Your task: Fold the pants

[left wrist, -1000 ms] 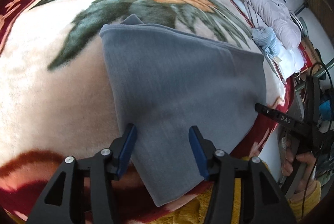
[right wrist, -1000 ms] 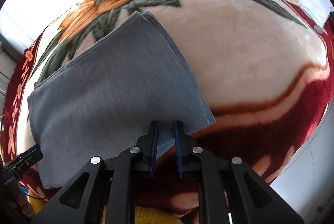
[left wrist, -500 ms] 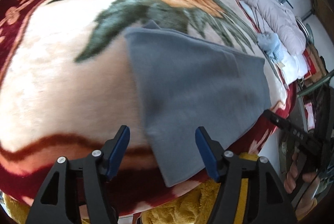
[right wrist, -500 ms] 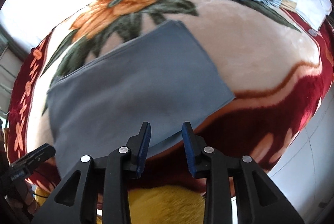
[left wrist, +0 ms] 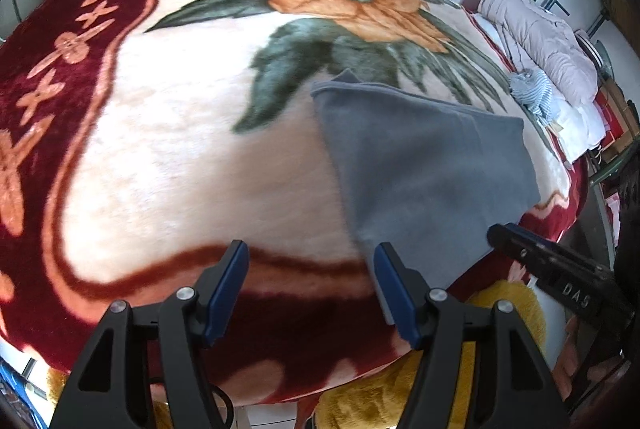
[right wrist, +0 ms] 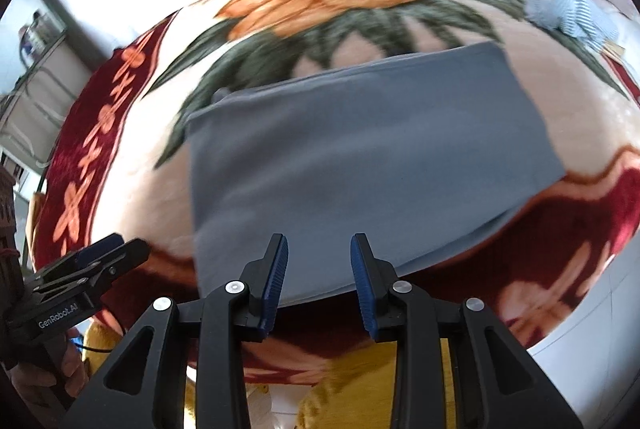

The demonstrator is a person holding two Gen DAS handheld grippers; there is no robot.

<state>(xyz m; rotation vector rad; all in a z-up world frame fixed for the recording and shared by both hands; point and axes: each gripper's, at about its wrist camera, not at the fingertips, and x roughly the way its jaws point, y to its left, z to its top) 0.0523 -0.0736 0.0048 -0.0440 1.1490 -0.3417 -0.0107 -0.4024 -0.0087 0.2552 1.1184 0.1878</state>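
Observation:
The grey pants (left wrist: pixel 424 169) lie folded into a flat rectangle on the floral blanket (left wrist: pixel 180 157), near its front edge. My left gripper (left wrist: pixel 312 257) hovers open above the blanket, just left of the pants' near corner, with nothing between its blue pads. In the right wrist view the pants (right wrist: pixel 360 149) fill the middle. My right gripper (right wrist: pixel 319 245) is open over their near edge, pads clear of the cloth. Each gripper shows in the other's view: the right gripper (left wrist: pixel 560 281) at the right, the left gripper (right wrist: pixel 92 269) at the lower left.
A light blue striped cloth (left wrist: pixel 532 93) and a pale padded jacket (left wrist: pixel 536 33) lie at the far right of the bed by a white pillow (left wrist: pixel 580 125). A yellow fuzzy garment (left wrist: pixel 500 309) shows below the grippers. A shelf (right wrist: pixel 36 69) stands beyond the bed's left side.
Both grippers have pulled back and up from the pants' near edge, so the pants look smaller. The right jaws, nearly shut at that edge before, now stand apart. The left jaws widened.

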